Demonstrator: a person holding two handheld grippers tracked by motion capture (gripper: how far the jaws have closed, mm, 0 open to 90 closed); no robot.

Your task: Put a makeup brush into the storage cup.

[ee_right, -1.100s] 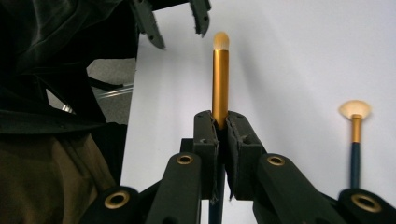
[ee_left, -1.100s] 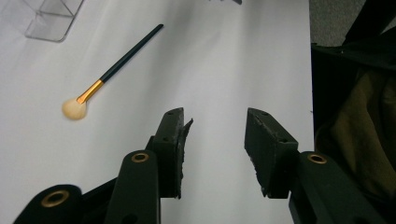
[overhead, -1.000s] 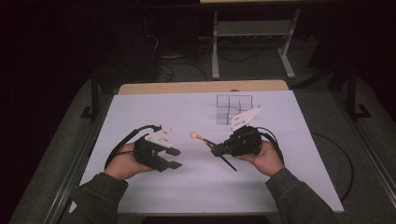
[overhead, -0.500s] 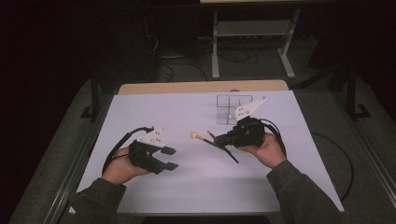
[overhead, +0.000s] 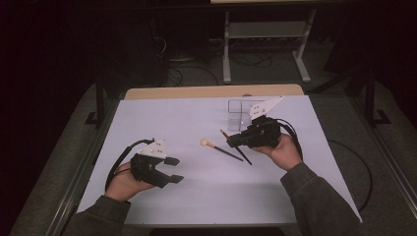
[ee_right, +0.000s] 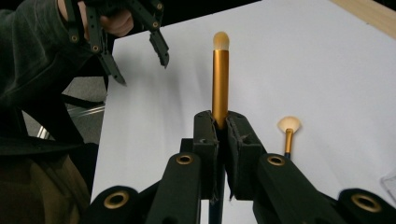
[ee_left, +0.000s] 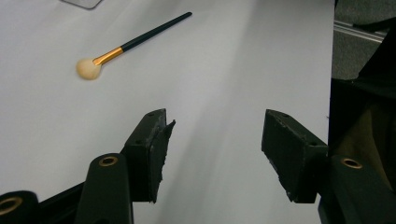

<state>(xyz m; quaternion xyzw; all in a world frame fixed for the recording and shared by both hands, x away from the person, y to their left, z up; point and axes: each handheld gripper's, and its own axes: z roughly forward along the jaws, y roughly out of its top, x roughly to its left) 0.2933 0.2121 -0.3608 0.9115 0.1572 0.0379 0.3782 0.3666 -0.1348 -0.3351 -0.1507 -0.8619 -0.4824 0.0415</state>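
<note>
1. White table sheet (overhead: pixel 206 196) covers most of the high view; the wooden table edge (overhead: pixel 196 92) shows as a strip along its top.
2. Left gripper (overhead: pixel 173 169) sits lower left of centre in the high view, held in the left hand (overhead: pixel 123 183). Jaws spread wide, nothing between them.
3. In the left gripper view the two black jaws rise from the bottom with bare sheet in the gap. The left pad looks ragged at its tip.
4. Right gripper (overhead: pixel 231 141) is right of centre in the high view, held in the right hand (overhead: pixel 284 152), pointing toward frame left.
5. Its jaws are closed on the gold-handled brush (ee_right: pixel 220 74). In the right gripper view the gold barrel stands straight up from the clamped pads, pale tip at top centre.
6. The same brush shows in the high view as a dark stick slanting down to the right below the jaws.
7. Second brush (overhead: pixel 220 149), black handle, gold ferrule and pale fluffy head, lies flat on the sheet at frame centre, just beside the right gripper's tip. It is upper left in the left gripper view and right of the jaws in the right gripper view.
8. Clear plastic holder (overhead: pixel 237 115) stands upper right of centre, just behind the right gripper.
</note>
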